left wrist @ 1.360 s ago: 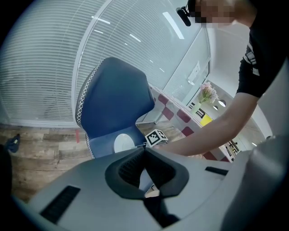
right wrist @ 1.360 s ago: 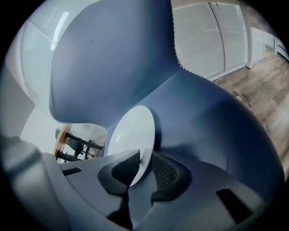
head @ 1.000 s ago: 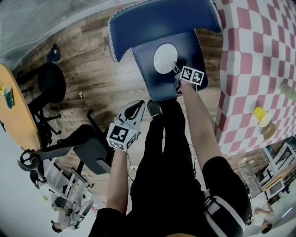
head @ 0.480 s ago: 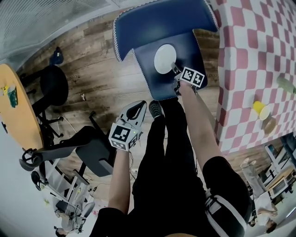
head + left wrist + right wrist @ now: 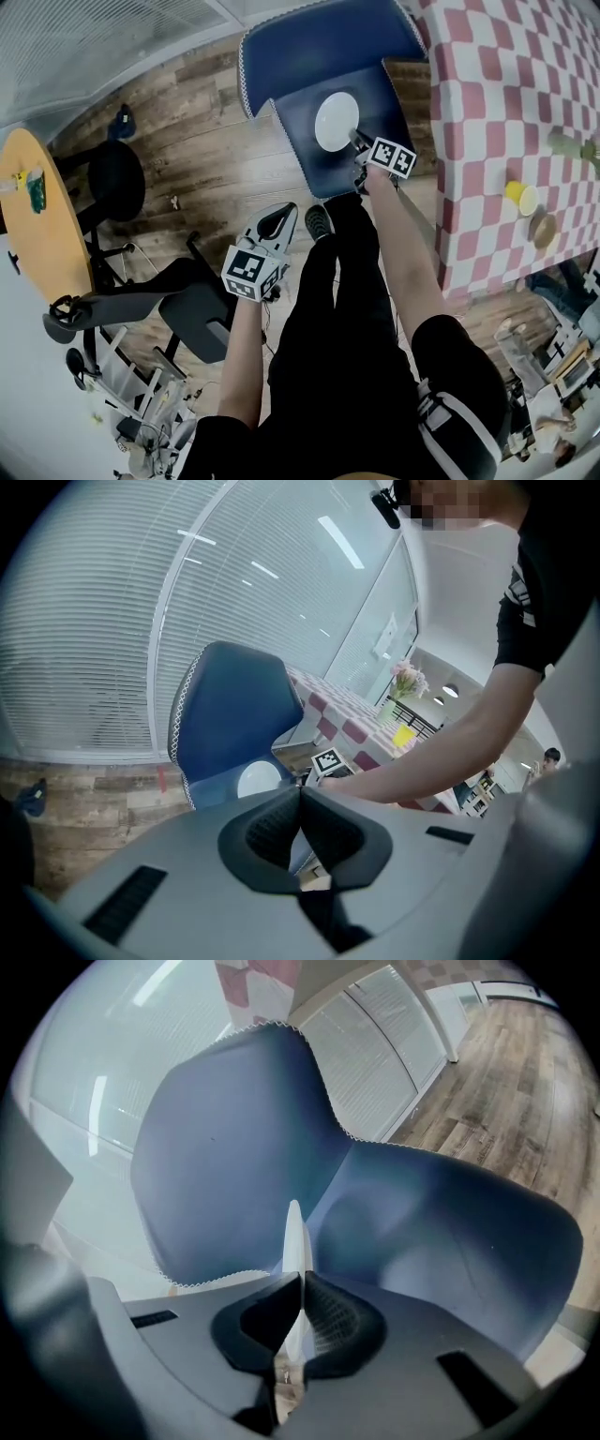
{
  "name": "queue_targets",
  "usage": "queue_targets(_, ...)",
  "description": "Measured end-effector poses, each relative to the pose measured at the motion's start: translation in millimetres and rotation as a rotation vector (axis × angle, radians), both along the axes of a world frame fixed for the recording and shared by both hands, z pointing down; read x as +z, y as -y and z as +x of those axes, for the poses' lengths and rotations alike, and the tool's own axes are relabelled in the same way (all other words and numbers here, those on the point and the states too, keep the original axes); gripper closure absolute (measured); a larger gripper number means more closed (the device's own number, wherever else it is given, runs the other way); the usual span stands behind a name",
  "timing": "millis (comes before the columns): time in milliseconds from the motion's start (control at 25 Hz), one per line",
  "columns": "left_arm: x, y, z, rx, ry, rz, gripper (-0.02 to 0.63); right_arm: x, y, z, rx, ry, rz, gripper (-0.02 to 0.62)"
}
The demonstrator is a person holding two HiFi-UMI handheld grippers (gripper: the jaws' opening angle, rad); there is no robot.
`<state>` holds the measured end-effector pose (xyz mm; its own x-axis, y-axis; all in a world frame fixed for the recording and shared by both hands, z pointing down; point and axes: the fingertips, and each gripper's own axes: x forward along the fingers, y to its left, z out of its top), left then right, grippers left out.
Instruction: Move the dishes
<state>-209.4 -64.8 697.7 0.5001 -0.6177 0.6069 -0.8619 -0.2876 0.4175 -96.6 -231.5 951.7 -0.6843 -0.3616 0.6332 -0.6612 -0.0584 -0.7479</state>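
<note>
Plate (image 5: 336,121), one, white, on blue chair (image 5: 309,42); right gripper (image 5: 357,142) jaws clamped on rim; left gripper (image 5: 273,221) jaws together, empty.

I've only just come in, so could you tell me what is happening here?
A person stands by a blue chair with a gripper in each hand. The right gripper is shut on the rim of a white plate over the seat; whether it rests there or is lifted is unclear. The left gripper hangs shut and empty beside the person's leg.

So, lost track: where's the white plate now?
The white plate is top centre in the head view, over the blue chair seat, its edge clamped in the right gripper.
</note>
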Motion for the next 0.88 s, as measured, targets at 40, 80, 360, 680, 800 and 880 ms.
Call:
queue_targets(40, -6, -4, 1, 0.005, -0.001, 0.004, 0.584, -8, -4, 1, 0.003, 0.004, 0.005, 0.568)
queue_targets(80, -12, -8, 3, 0.013, -0.002, 0.009, 0.583, -16, -8, 2, 0.006, 0.007, 0.010, 0.568)
queue_targets(360, -49, -36, 6, 0.057, -0.004, 0.052, 0.583, -68, -39, 11, 0.042, 0.024, 0.044, 0.568)
queue_targets(680, -75, -72, 15, 0.076, -0.009, 0.093, 0.584, -116, -82, 28, 0.056, 0.032, 0.076, 0.568)
queue_targets(800, -80, -82, 17, 0.079, -0.011, 0.103, 0.584, -130, -91, 36, 0.064, 0.031, 0.096, 0.568)
queue_targets(880, -82, -91, 18, 0.087, -0.011, 0.107, 0.584, -141, -96, 40, 0.082, 0.038, 0.111, 0.568)
